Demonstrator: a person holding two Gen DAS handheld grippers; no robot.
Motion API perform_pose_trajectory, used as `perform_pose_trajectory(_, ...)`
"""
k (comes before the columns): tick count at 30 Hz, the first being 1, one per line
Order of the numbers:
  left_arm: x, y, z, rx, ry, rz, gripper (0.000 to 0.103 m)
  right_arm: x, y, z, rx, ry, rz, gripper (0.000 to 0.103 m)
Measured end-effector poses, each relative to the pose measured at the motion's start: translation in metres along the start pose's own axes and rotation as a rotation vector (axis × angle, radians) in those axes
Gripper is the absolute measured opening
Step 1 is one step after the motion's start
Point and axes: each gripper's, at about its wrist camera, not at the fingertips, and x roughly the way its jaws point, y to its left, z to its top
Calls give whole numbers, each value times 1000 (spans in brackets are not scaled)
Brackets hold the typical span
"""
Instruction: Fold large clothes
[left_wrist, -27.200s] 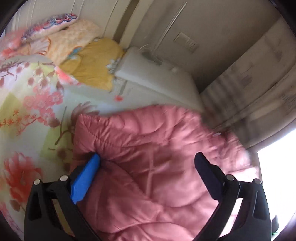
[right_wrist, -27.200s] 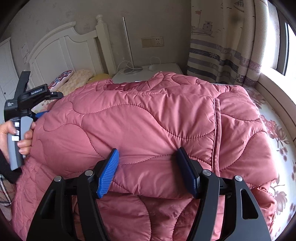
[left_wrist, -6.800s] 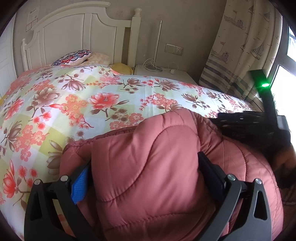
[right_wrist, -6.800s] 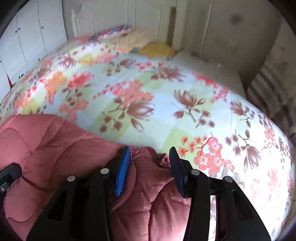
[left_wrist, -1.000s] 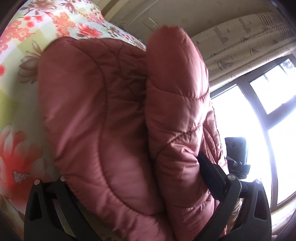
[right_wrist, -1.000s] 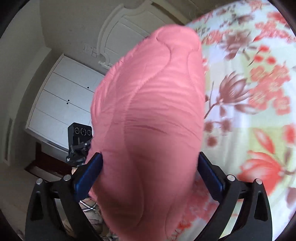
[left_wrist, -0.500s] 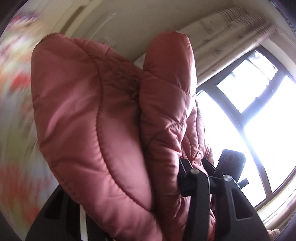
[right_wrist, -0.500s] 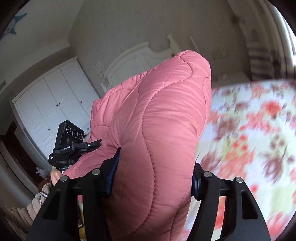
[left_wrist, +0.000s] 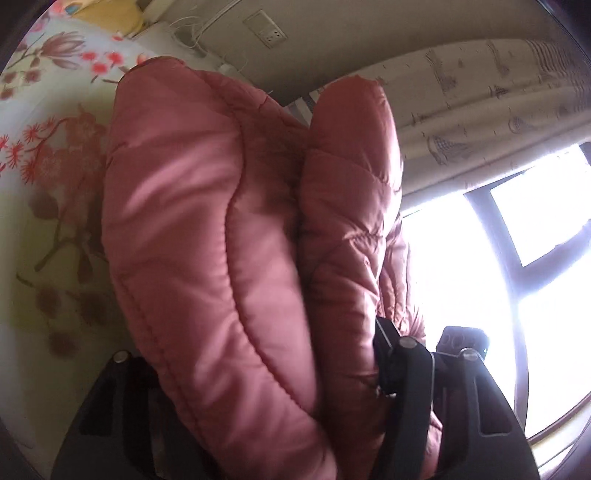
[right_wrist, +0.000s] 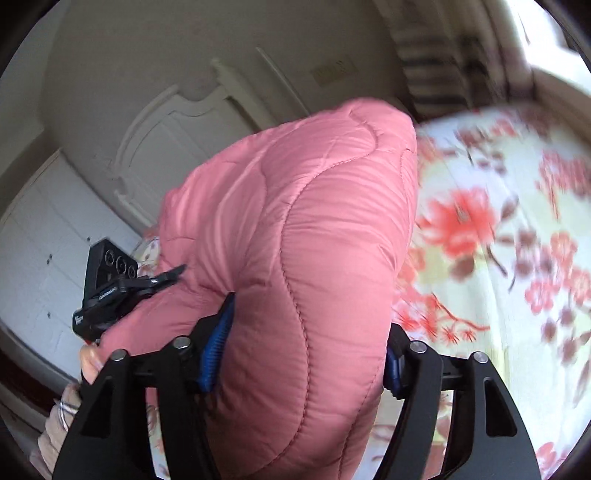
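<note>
1 pink quilted jacket (left_wrist: 207, 236), 2 grippers: left gripper (left_wrist: 255, 365) and right gripper (right_wrist: 299, 354). 1 floral bedspread (right_wrist: 517, 229), 1 curtain (left_wrist: 480, 96) at 2 o'clock, 1 wall socket (left_wrist: 269, 31).

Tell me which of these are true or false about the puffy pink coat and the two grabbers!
1. Both grabbers are squeezing the pink coat. True: the left gripper and the right gripper each have padding bunched between their fingers.
2. The coat is blue. False: it is pink and quilted.
3. The bedspread has flowers on it. True.
4. The coat lies flat on the bed. False: it is bunched up thick in the grippers.
5. A window shows in the left wrist view. True.
</note>
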Motion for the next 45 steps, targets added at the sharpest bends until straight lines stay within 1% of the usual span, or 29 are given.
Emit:
perform_pose_trajectory(2, 1, -5, 4, 30, 9, 32, 66, -5, 2, -1, 0, 9, -34, 73)
perform_pose_trajectory(4, 0, -8, 11, 28, 8, 37, 67, -17, 17, 3, -27, 0, -90, 77)
perform_pose_trajectory(6, -2, -6, 13, 28, 1, 33, 70, -38, 36, 5, -77, -108, -190, 77)
perform_pose_trajectory(7, -2, -7, 4, 35, -5, 33, 70, -53, 54, 1, -140, -206, -228, 78)
perform_pose_trajectory(8, -2, -8, 5, 42, -12, 35, 70, -61, 72, -3, -206, -262, -216, 78)
perform_pose_trajectory(9, -5, -7, -3, 43, -15, 35, 71, -60, 83, -6, -249, -266, -193, 78)
perform_pose_trajectory(10, -6, -10, -19, 44, -17, 33, 74, -56, 104, -13, -310, -245, -170, 78)
perform_pose_trajectory(11, -7, -10, -18, 40, -25, 36, 76, -48, 123, -22, -375, -219, -172, 78)
perform_pose_trajectory(12, -10, -14, -24, 40, -33, 47, 81, -41, 136, -29, -430, -201, -185, 78)
perform_pose_trajectory(14, -23, -20, -29, 52, -68, 76, 82, -11, 164, -55, -583, -144, -243, 78)
perform_pose_trajectory(15, -29, -28, -28, 65, -92, 100, 82, 6, 170, -66, -629, -112, -277, 78)
perform_pose_trajectory(16, -42, -37, -27, 92, -136, 149, 79, 25, 173, -81, -691, -91, -347, 79)
perform_pose_trajectory(17, -53, -45, -26, 116, -177, 185, 79, 35, 171, -98, -740, -93, -392, 79)
perform_pose_trajectory(18, -69, -61, -24, 173, -251, 230, 79, 35, 171, -98, -740, -93, -392, 80)
perform_pose_trajectory(19, -79, -78, -22, 231, -294, 247, 79, 42, 172, -108, -782, -103, -429, 80)
perform_pose_trajectory(20, -83, -91, -20, 272, -308, 257, 79, 44, 172, -112, -792, -106, -441, 80)
perform_pose_trajectory(21, -81, -115, -15, 341, -310, 285, 79, 43, 172, -112, -784, -101, -437, 80)
perform_pose_trajectory(23, -66, -141, -9, 433, -276, 322, 81, 43, 170, -109, -781, -84, -430, 80)
perform_pose_trajectory(24, -50, -154, -7, 484, -236, 350, 81, 44, 170, -110, -784, -79, -427, 80)
perform_pose_trajectory(27, -8, -173, -4, 589, -151, 398, 81, 49, 166, -108, -788, -84, -432, 80)
perform_pose_trajectory(28, 10, -177, 0, 606, -123, 422, 81, 50, 164, -108, -788, -86, -433, 80)
perform_pose_trajectory(29, 23, -173, 4, 600, -98, 446, 81, 46, 166, -104, -786, -86, -433, 80)
perform_pose_trajectory(31, 46, -150, 17, 549, -60, 500, 82, 49, 168, -104, -784, -85, -432, 80)
perform_pose_trajectory(32, 55, -134, 19, 521, -43, 508, 83, 50, 168, -102, -785, -84, -431, 80)
perform_pose_trajectory(33, 59, -112, 21, 480, -36, 485, 83, 52, 168, -99, -784, -85, -430, 80)
perform_pose_trajectory(34, 57, -103, 21, 462, -43, 471, 83, 53, 168, -100, -789, -84, -428, 80)
perform_pose_trajectory(35, 55, -100, 21, 452, -49, 460, 83, 55, 169, -102, -808, -82, -429, 80)
perform_pose_trajectory(38, 56, -100, 26, 459, -35, 462, 83, 61, 174, -107, -853, -75, -465, 80)
perform_pose_trajectory(45, 53, -100, 25, 462, -71, 453, 83, 60, 173, -103, -843, -72, -462, 81)
